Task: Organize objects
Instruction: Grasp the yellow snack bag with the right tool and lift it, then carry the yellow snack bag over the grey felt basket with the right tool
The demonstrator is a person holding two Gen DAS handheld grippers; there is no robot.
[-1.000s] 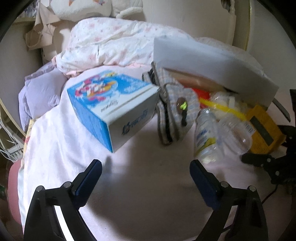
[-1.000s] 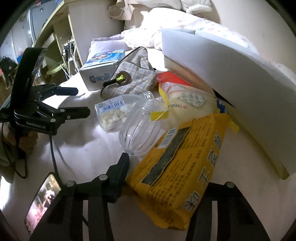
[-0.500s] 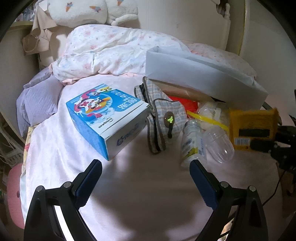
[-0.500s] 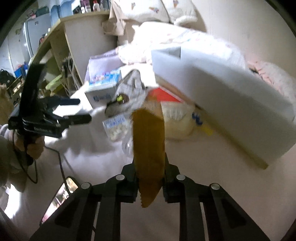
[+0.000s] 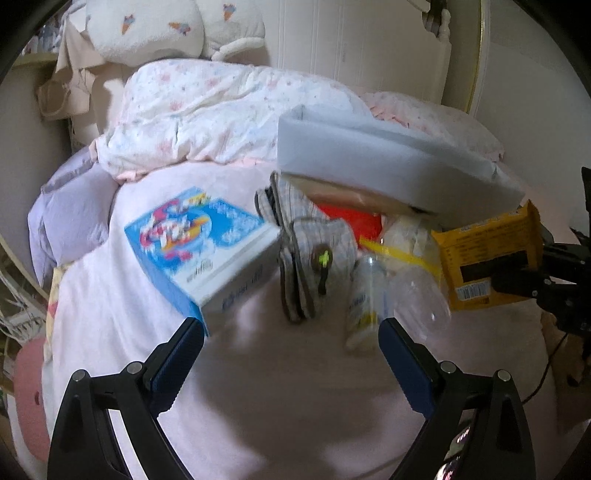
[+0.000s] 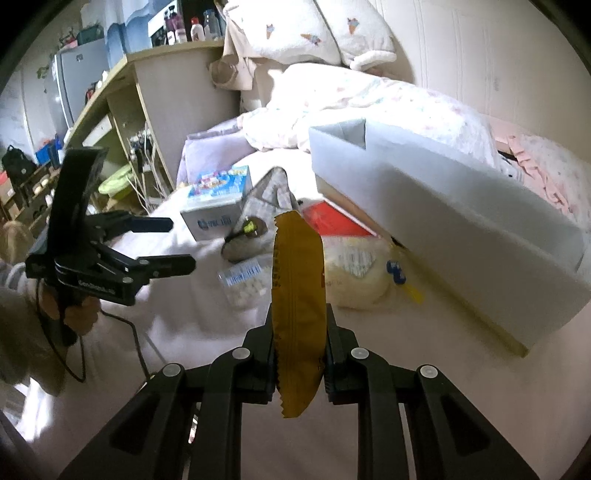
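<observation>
My right gripper is shut on a yellow snack packet and holds it edge-on above the bed; the packet also shows in the left wrist view. My left gripper is open and empty over the pink sheet, just short of a blue and white box. A plaid pouch, a small pill bottle, a clear jar, a red packet and a pale bag lie beside a long white box.
A floral quilt and pillows fill the head of the bed. A lilac pillow lies at the left. A shelf unit stands past the bed's left side. A cable trails from the left gripper.
My right gripper closed on the yellow packet, lifted it off the bed and turned it edge-on. My left gripper drew back a little and stayed open.
</observation>
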